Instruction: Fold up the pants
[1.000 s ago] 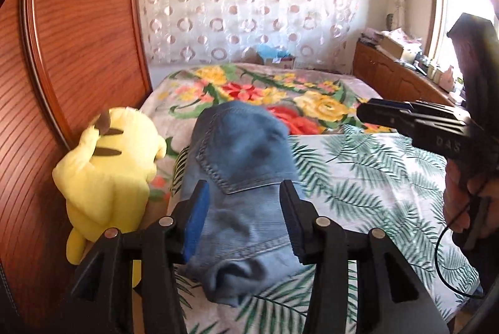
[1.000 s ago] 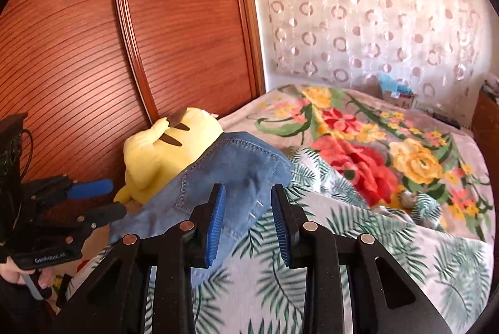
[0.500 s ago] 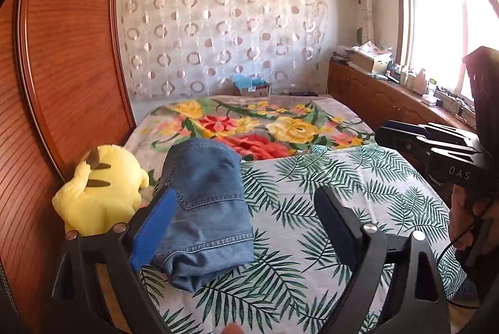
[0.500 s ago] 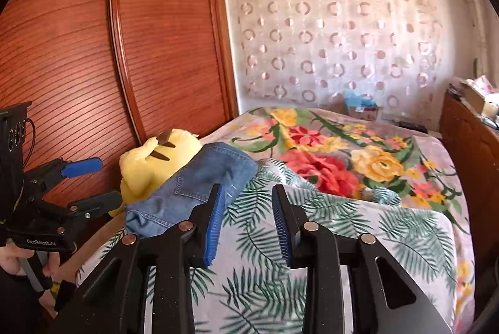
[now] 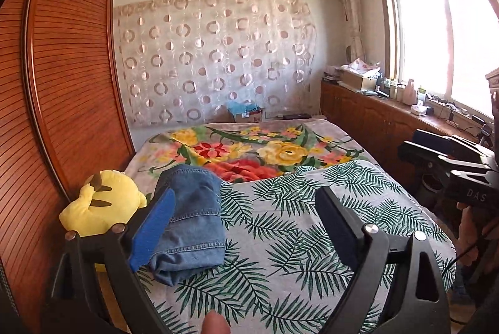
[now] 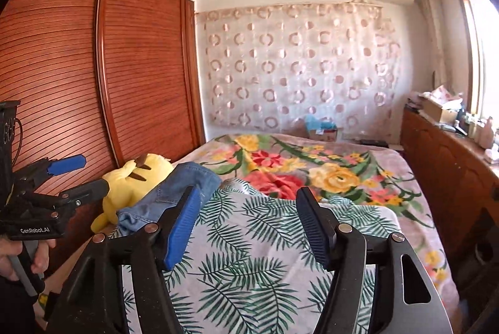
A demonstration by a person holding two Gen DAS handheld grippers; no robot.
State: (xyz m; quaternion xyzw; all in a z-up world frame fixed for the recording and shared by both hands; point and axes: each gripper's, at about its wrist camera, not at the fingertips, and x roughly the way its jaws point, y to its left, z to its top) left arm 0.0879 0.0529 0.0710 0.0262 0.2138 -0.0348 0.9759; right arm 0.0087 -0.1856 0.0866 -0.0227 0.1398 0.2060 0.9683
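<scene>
**Folded jeans at the bed's left edge, both grippers clear of them**

The folded blue denim pants (image 6: 174, 193) lie on the palm-leaf printed sheet (image 6: 268, 243), touching the yellow plush toy (image 6: 131, 184) beside the reddish-brown slatted wooden wardrobe (image 6: 93, 69); the right gripper (image 6: 246, 225), black with blue pads, has just been opening its jaws, nothing between them; at the left edge a hand (image 6: 18, 259) holds the left gripper (image 6: 82, 176), jaws spread and empty; a flowered blanket (image 6: 312, 165) covers the far bed.
</scene>
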